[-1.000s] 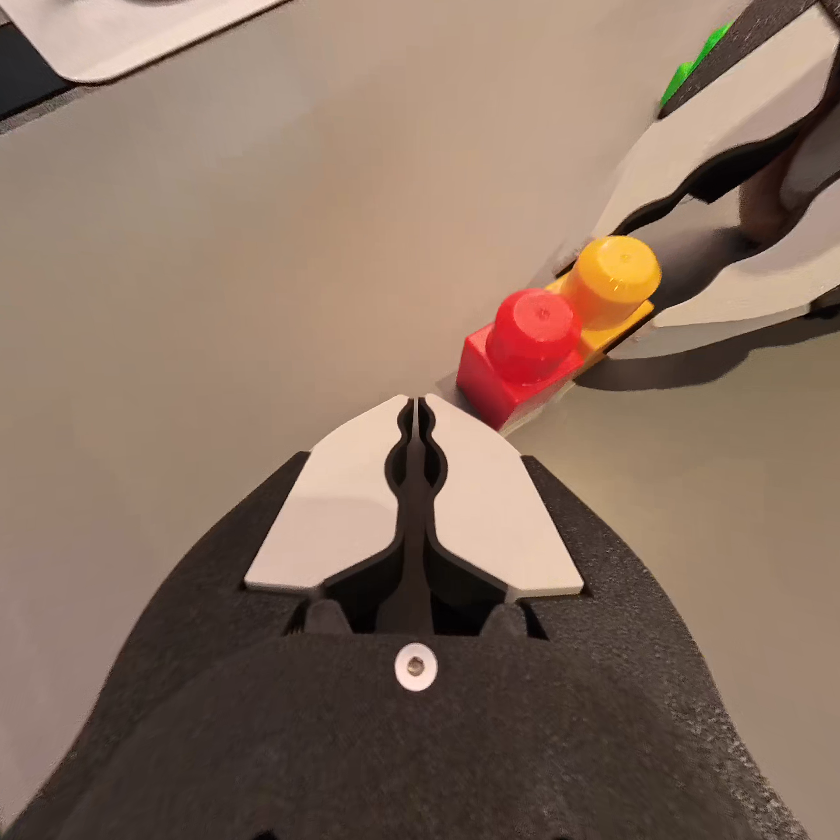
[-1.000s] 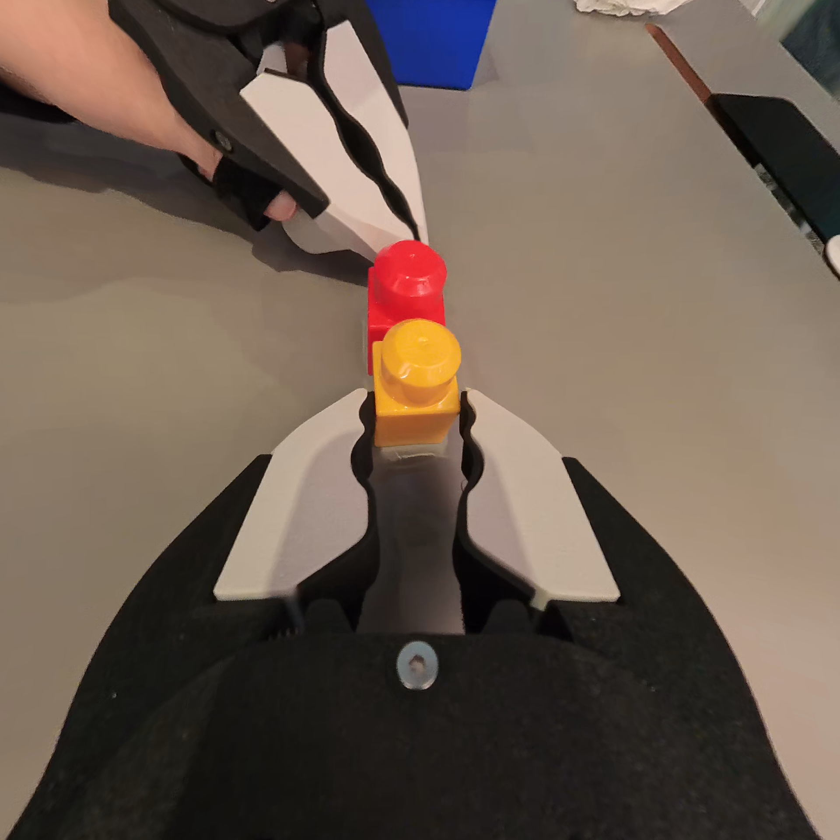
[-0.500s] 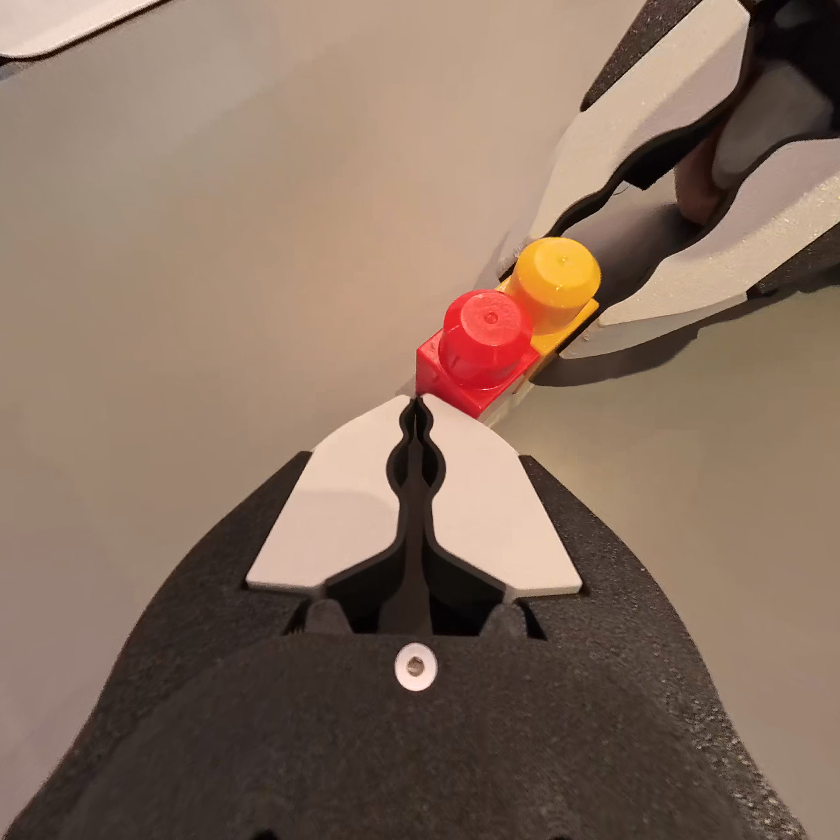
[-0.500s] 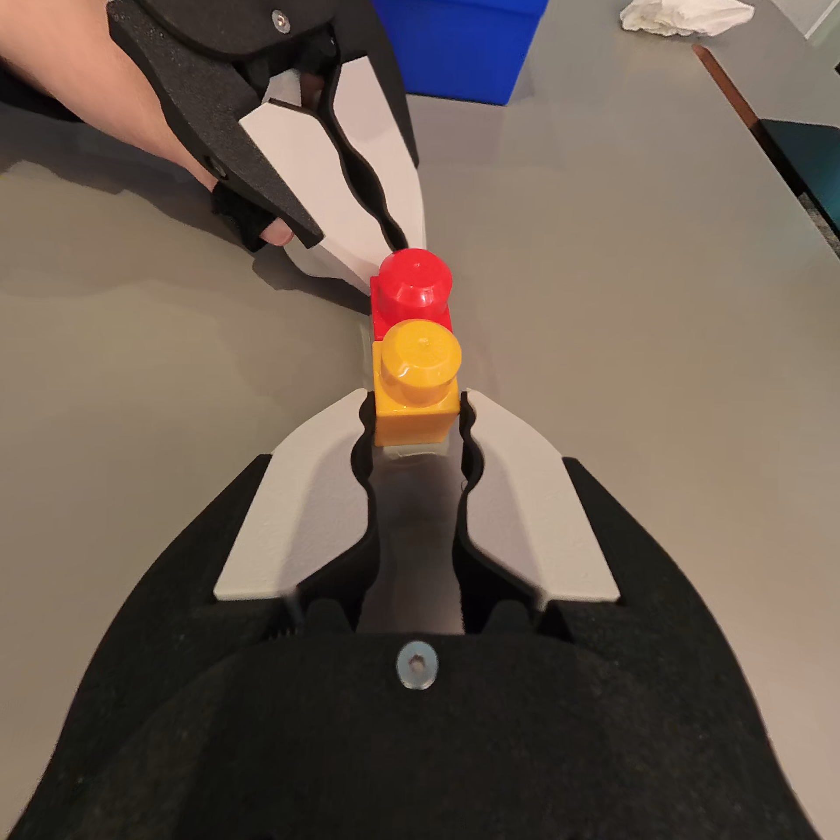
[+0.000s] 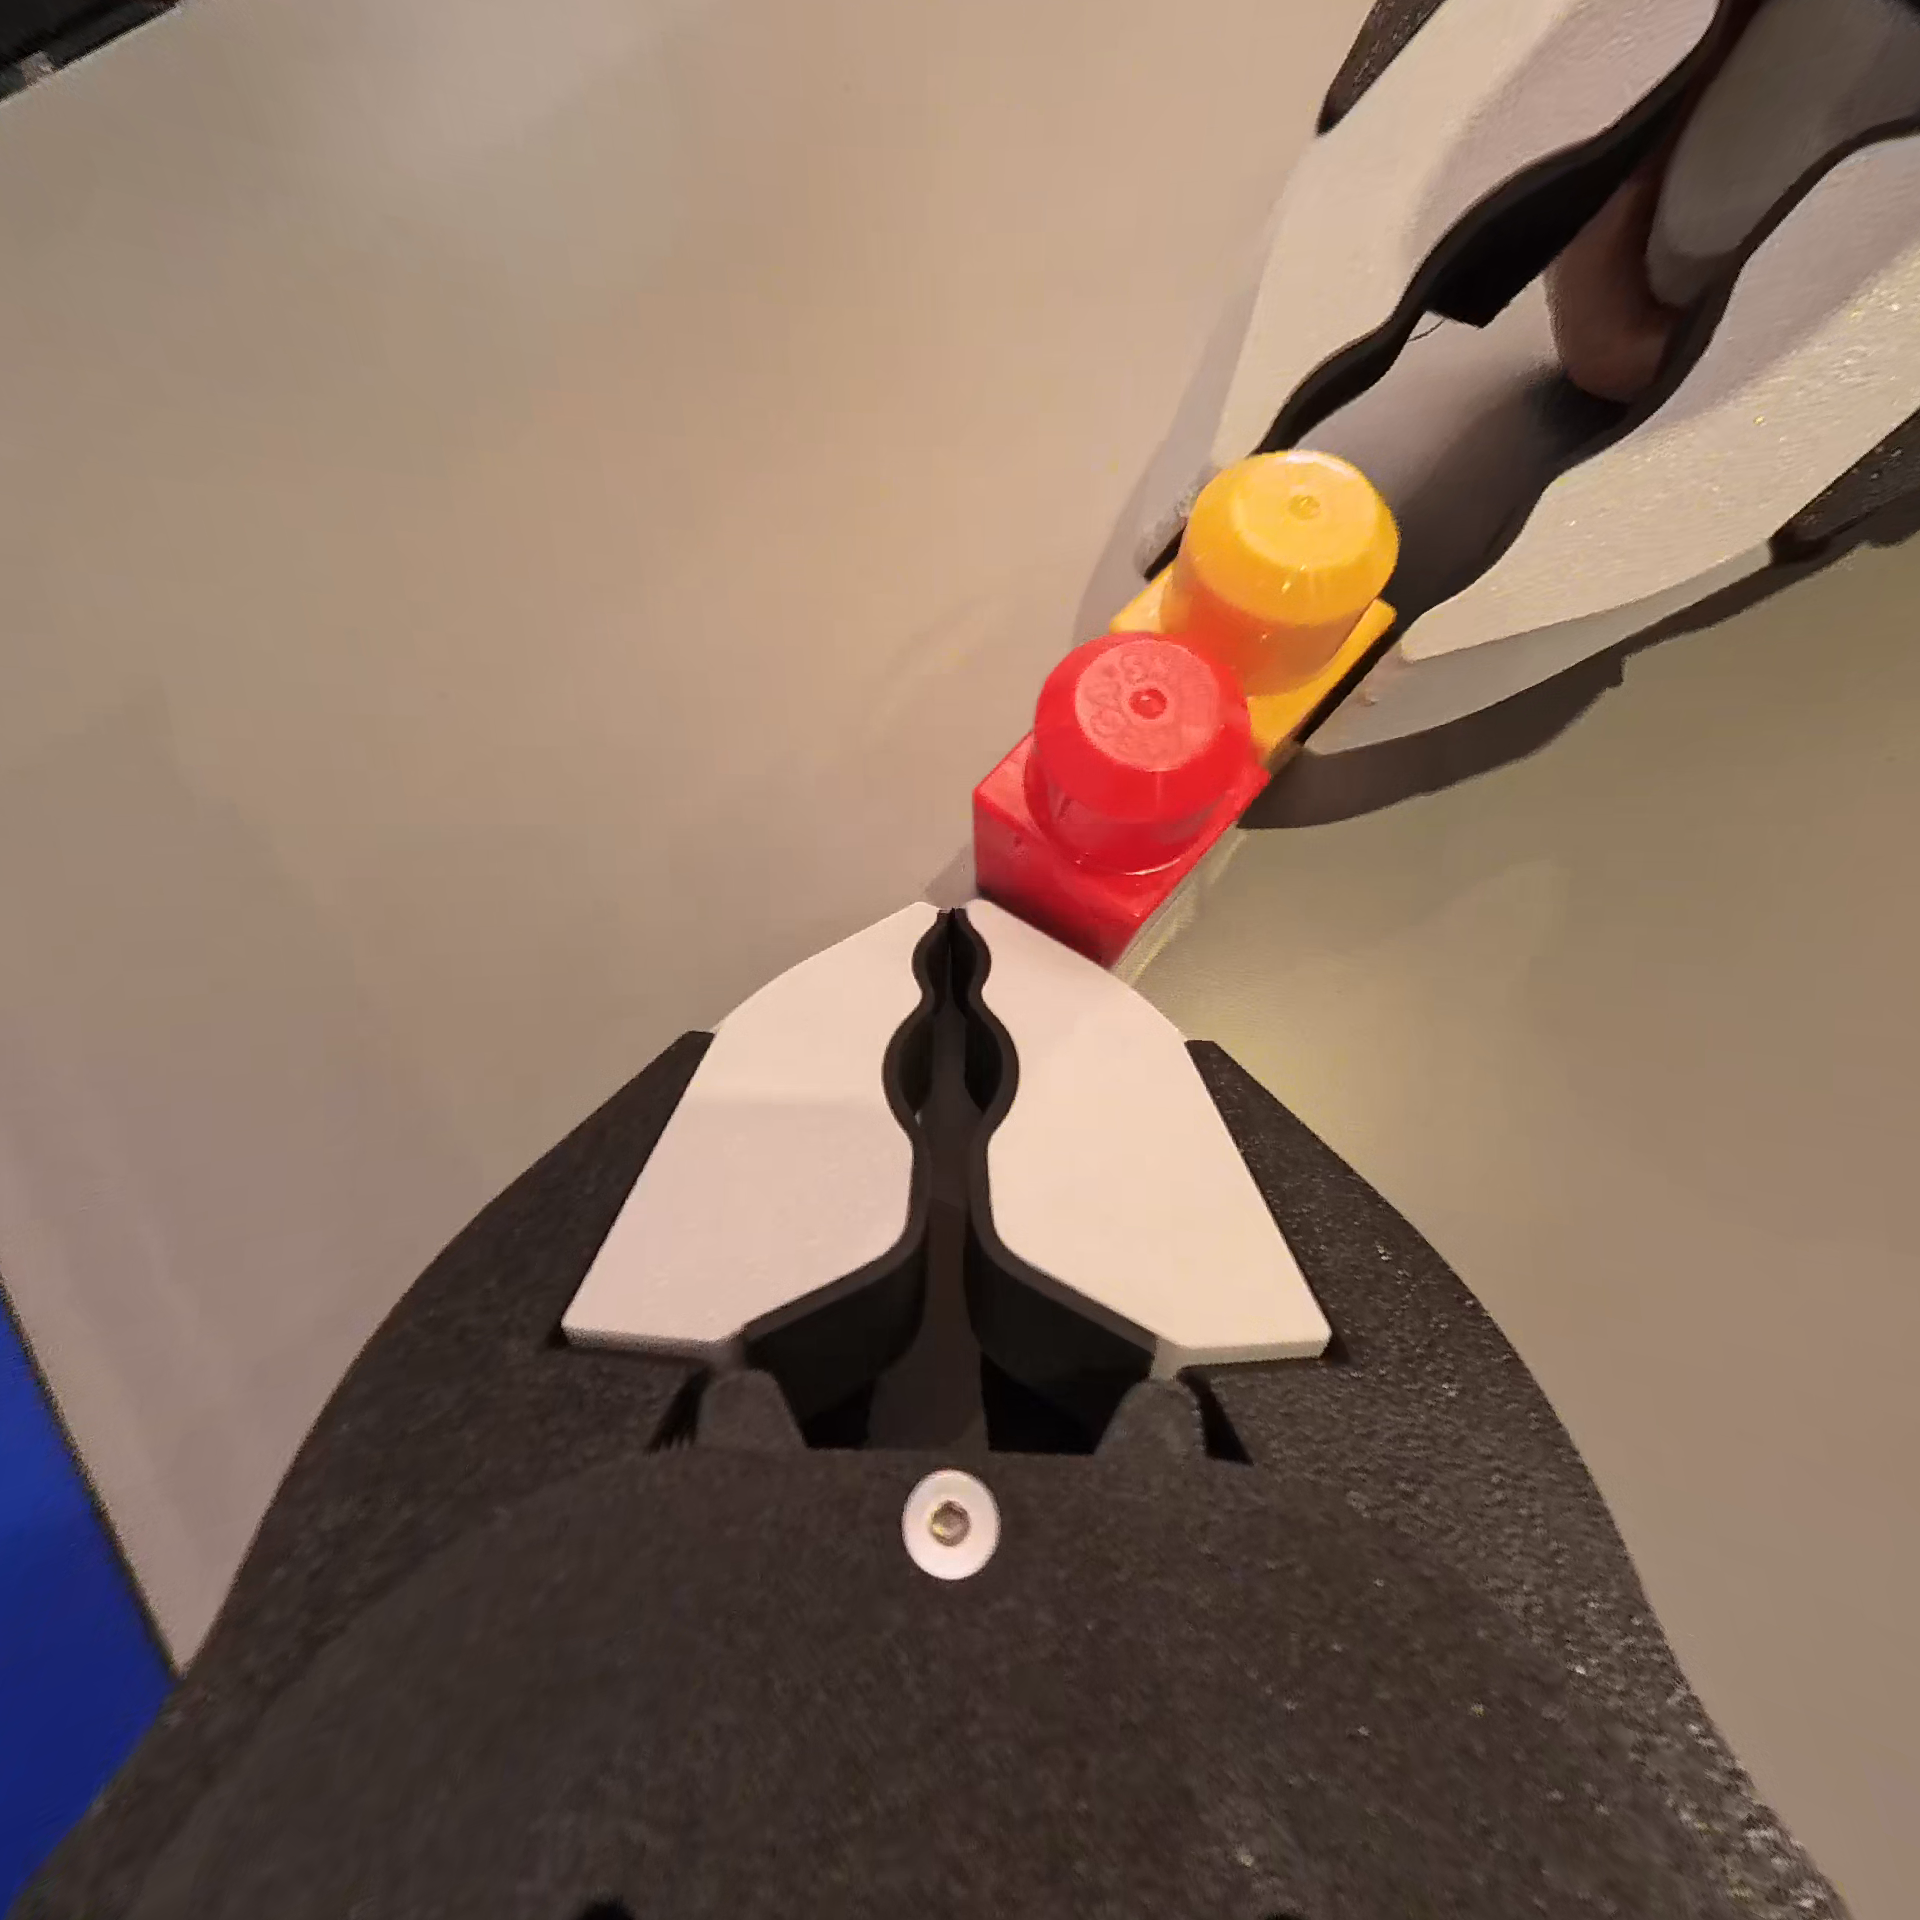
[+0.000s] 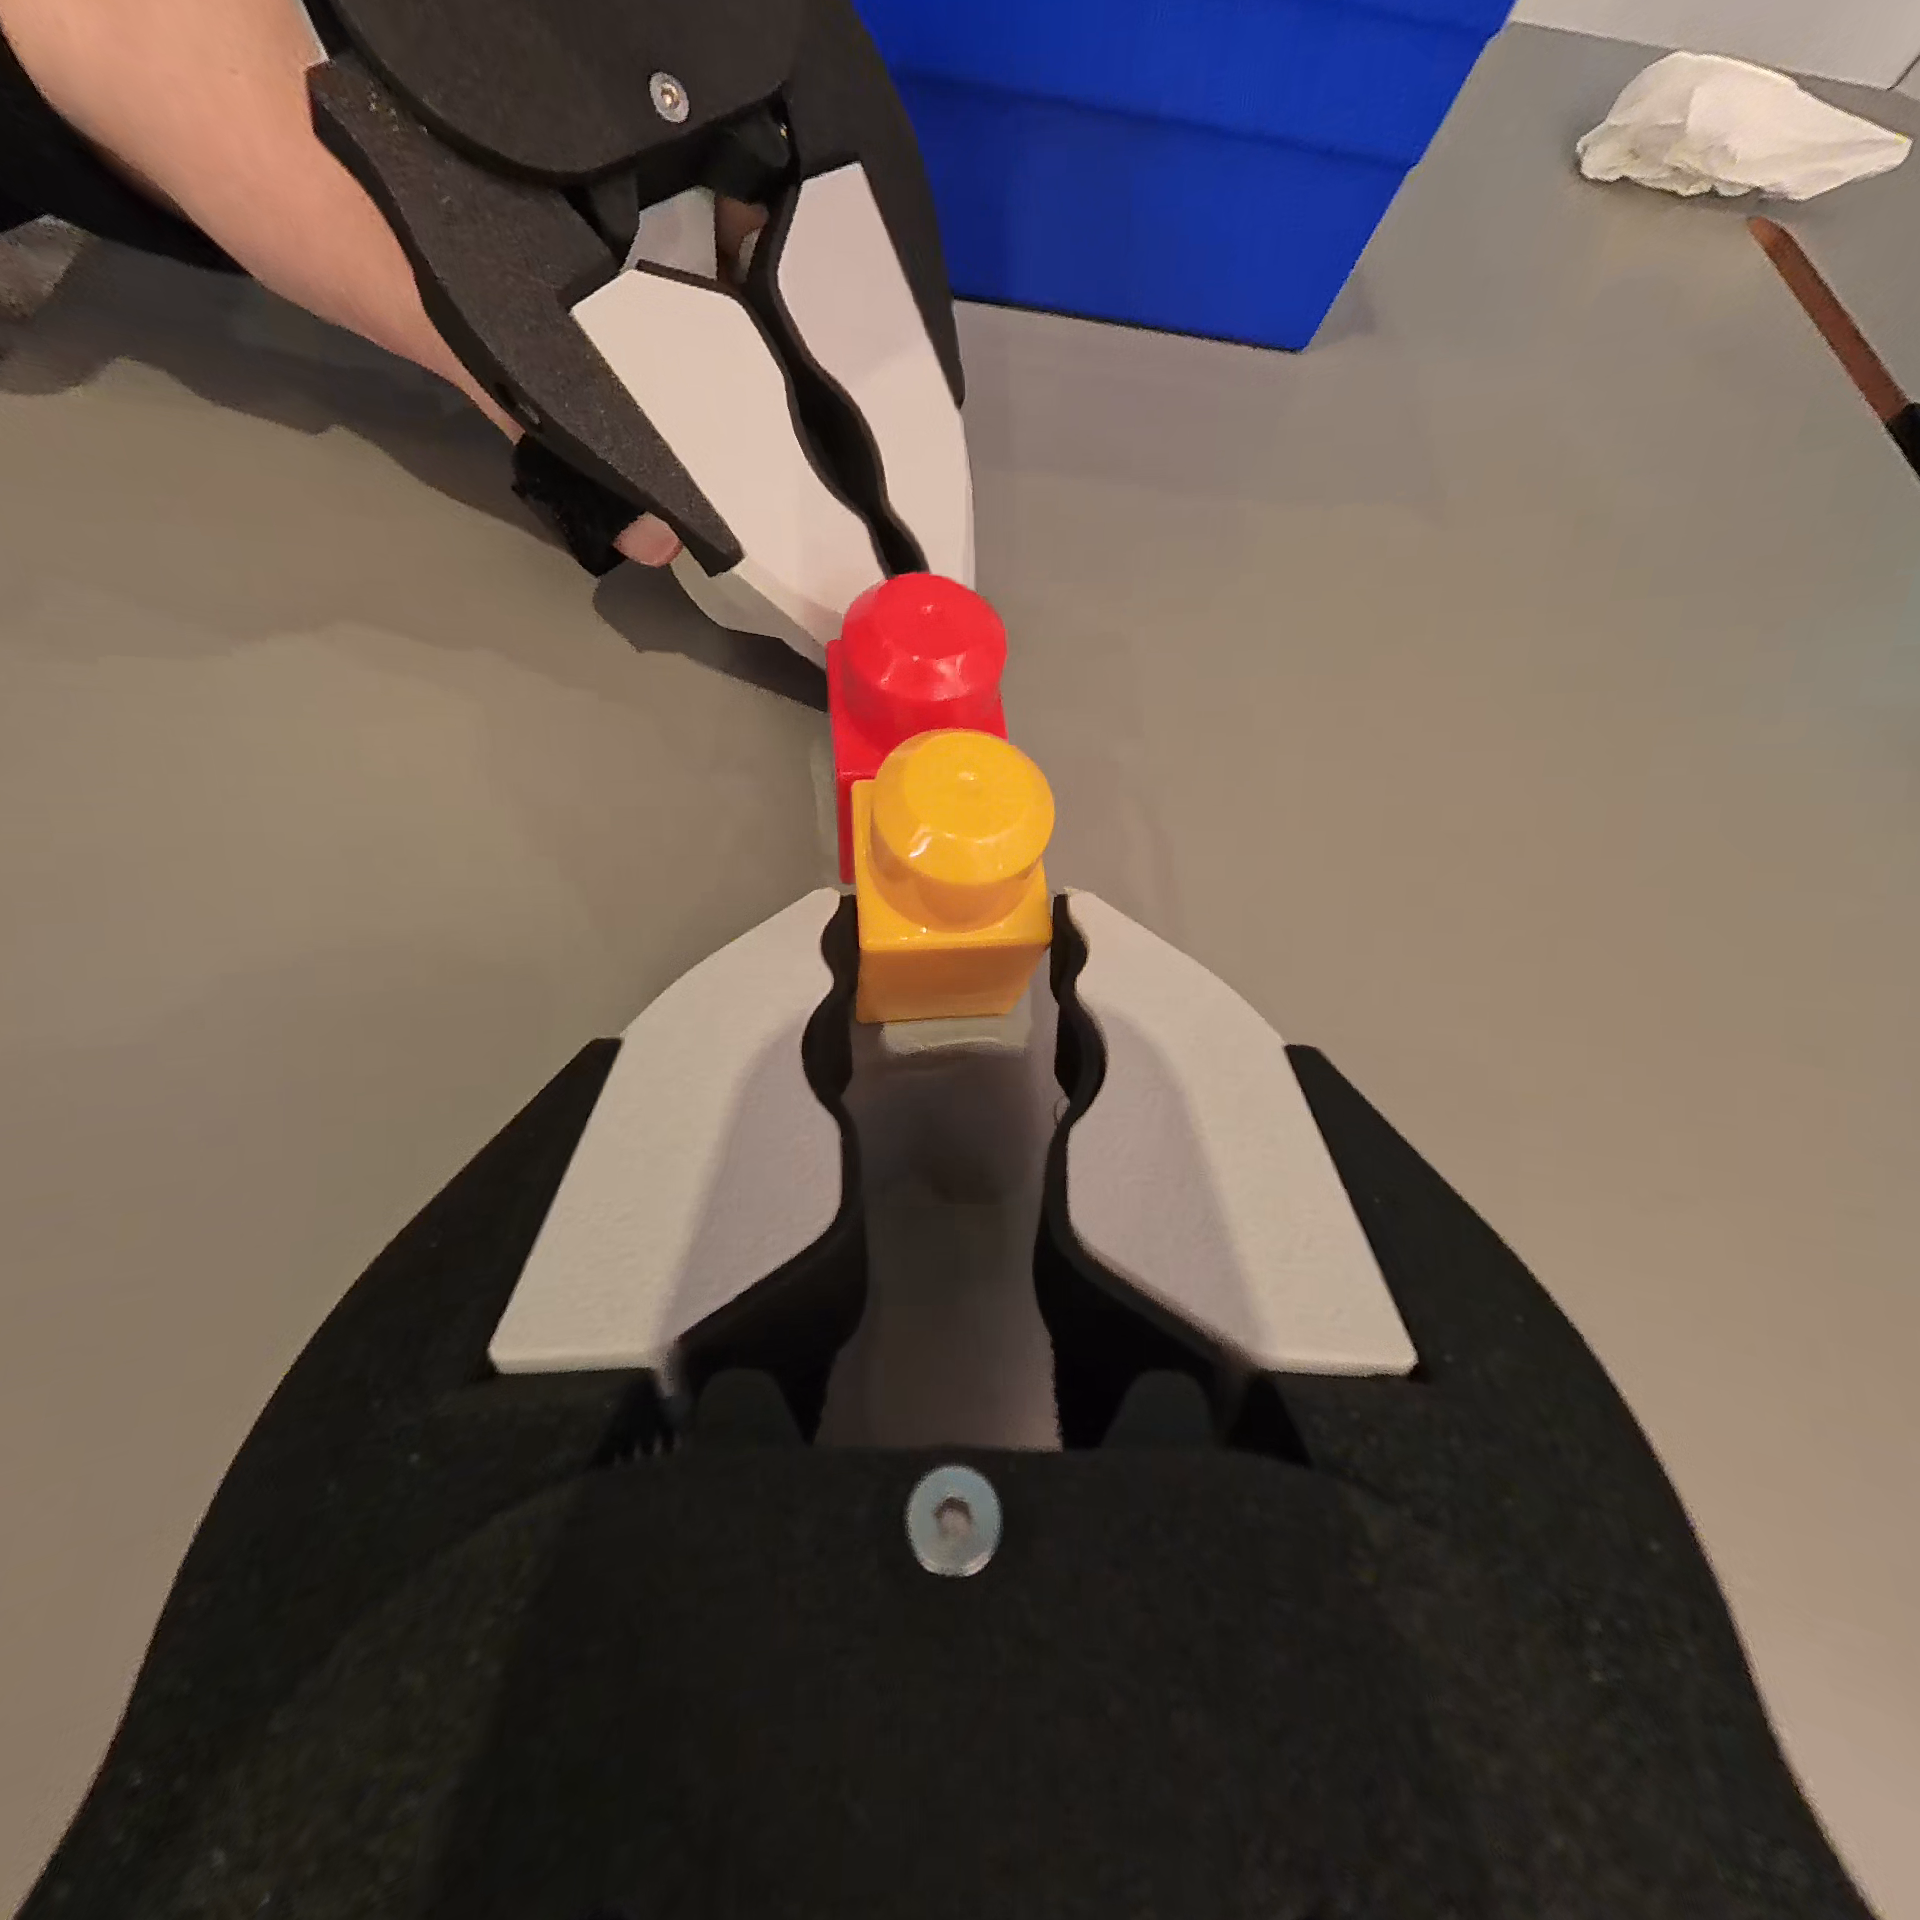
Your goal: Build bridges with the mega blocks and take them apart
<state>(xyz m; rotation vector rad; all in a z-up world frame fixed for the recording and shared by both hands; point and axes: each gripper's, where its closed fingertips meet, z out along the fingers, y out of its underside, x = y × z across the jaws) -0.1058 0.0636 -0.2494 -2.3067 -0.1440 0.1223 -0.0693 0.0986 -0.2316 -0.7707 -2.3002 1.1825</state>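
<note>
A: Was there any writing to read?

B: Only raised lettering on the stud of the red block (image 5: 1117, 790); I did not copy it. Nothing else bore a label.

A: How many blocks?

B: Two, each with one stud: the red one and a yellow block (image 6: 951, 894), touching in a row on the grey table (image 6: 1455, 727).

A: And the tools?

B: Two. The right gripper (image 6: 951, 935) had its fingers spread to either side of the yellow block; whether they pressed it, I could not tell. The left gripper (image 5: 951, 914) had its jaws closed together, empty, its tip at the red block's far corner.

A: Anything else?

B: One blue bin (image 6: 1164, 166) behind the blocks, and one crumpled white tissue (image 6: 1735, 130) well apart at the far right.
</note>
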